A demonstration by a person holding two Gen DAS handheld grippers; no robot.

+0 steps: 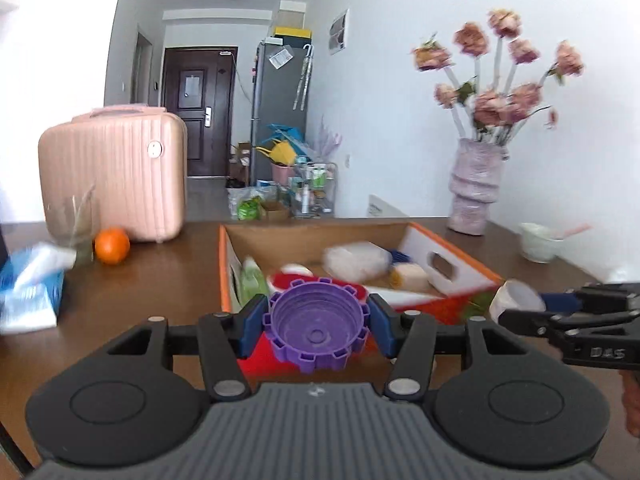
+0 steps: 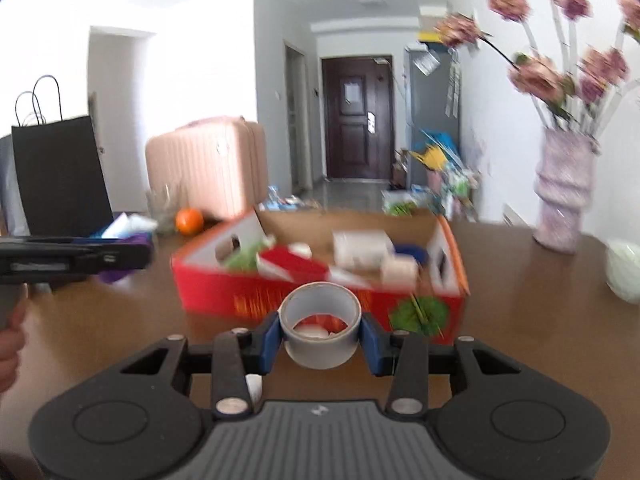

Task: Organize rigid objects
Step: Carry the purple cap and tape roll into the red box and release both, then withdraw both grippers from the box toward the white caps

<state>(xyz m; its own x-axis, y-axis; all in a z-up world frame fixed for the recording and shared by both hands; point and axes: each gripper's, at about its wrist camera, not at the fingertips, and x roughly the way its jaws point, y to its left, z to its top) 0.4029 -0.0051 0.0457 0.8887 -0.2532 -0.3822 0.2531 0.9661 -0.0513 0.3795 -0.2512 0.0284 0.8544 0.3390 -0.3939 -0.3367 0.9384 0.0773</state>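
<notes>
My left gripper (image 1: 317,330) is shut on a purple notched plastic lid (image 1: 316,326), held above the table just in front of the red and orange cardboard box (image 1: 448,276). My right gripper (image 2: 320,336) is shut on a grey tape roll (image 2: 320,322), held in front of the same box (image 2: 224,292). The box holds several items: white packages, a red carton, a green pack. In the left wrist view the right gripper (image 1: 560,312) comes in from the right with the tape roll (image 1: 516,298). In the right wrist view the left gripper (image 2: 120,258) shows at the left.
On the brown table (image 1: 168,280) stand a pink suitcase (image 1: 114,172), an orange (image 1: 112,245), a blue tissue pack (image 1: 30,286), a vase of pink flowers (image 1: 476,188) and a white bowl (image 1: 538,242). A black paper bag (image 2: 60,176) stands at the far left.
</notes>
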